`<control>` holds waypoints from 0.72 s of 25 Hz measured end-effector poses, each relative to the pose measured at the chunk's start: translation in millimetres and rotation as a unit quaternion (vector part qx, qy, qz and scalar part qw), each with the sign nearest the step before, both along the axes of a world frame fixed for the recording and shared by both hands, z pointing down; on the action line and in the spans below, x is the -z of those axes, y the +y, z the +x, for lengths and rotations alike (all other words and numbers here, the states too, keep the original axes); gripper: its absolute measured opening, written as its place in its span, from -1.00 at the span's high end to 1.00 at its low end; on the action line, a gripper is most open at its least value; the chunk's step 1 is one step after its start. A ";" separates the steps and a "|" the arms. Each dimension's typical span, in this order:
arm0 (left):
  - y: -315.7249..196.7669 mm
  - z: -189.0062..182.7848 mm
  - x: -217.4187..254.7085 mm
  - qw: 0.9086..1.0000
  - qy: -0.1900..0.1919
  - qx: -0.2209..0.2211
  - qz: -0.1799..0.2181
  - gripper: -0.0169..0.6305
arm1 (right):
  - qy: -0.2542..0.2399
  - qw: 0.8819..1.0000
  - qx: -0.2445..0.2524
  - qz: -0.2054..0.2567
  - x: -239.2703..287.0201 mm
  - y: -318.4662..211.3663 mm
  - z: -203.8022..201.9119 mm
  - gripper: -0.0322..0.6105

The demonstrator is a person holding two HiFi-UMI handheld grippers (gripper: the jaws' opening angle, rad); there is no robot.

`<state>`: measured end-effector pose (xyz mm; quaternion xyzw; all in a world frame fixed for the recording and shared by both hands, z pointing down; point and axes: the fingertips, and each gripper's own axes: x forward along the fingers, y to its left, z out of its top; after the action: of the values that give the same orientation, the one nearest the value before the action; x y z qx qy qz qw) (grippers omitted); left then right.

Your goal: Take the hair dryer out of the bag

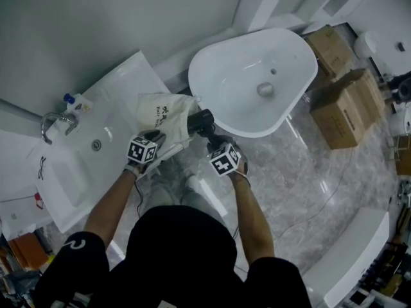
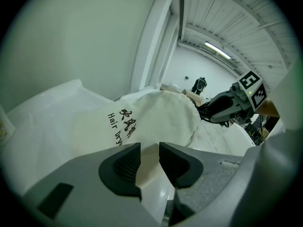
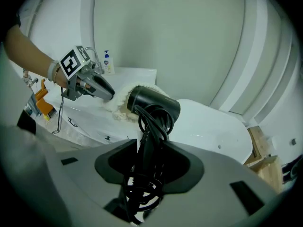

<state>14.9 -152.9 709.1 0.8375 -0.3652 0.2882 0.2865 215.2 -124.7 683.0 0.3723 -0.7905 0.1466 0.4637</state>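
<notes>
A cream drawstring bag [image 1: 166, 111] printed "Hair Dryer" lies on the white counter [image 1: 128, 76]. My left gripper [image 1: 160, 140] is shut on a fold of the bag's cloth [image 2: 150, 167] at its near edge. The black hair dryer [image 1: 200, 122] sticks out to the right of the bag, its barrel end at the bag's ruffled mouth [image 3: 118, 109]. My right gripper [image 1: 210, 136] is shut on the dryer's handle, which has the black cord [image 3: 150, 126] wound around it. In the right gripper view the dryer's barrel [image 3: 154, 105] rises just beyond the jaws.
A white freestanding bathtub [image 1: 282, 108] lies just beyond the dryer. A sink with a chrome faucet [image 1: 54, 124] and a soap bottle [image 1: 76, 101] is at the left. Cardboard boxes [image 1: 347, 108] stand on the marble floor at the right.
</notes>
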 end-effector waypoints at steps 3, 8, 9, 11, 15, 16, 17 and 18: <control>-0.1 1.8 -3.2 1.000 -0.003 -0.001 -0.003 0.60 | 0.003 1.000 -0.011 0.017 13.6 -3.7 12.0 0.41; 0.1 4.5 -1.3 1.000 -0.002 -0.002 0.004 0.60 | 0.005 0.998 -0.033 0.050 41.3 -16.2 31.4 0.41; -0.8 5.5 2.5 1.000 0.000 -0.002 0.010 0.61 | 0.004 0.998 -0.035 0.056 48.1 -19.5 33.5 0.41; -4.8 5.1 12.9 1.000 0.005 0.000 0.026 0.61 | -0.001 0.997 -0.036 0.068 60.5 -26.6 32.1 0.41; -16.4 -9.1 40.6 0.998 0.018 0.017 0.063 0.64 | -0.015 0.996 -0.023 0.082 75.5 -40.1 6.0 0.41; -19.1 -15.5 48.5 0.997 0.022 0.024 0.073 0.67 | -0.020 0.996 -0.017 0.083 77.3 -43.7 -4.4 0.41; -21.4 -23.0 56.5 0.996 0.025 0.031 0.083 0.71 | -0.024 0.996 -0.011 0.083 78.3 -47.4 -16.3 0.41; -23.3 -31.5 64.6 0.995 0.029 0.038 0.093 0.79 | -0.028 0.996 -0.003 0.083 78.4 -50.9 -29.3 0.41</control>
<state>-16.7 -176.2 644.5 0.8541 -0.4135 0.2175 0.2285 185.9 -175.6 604.7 0.4078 -0.8115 0.0923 0.4083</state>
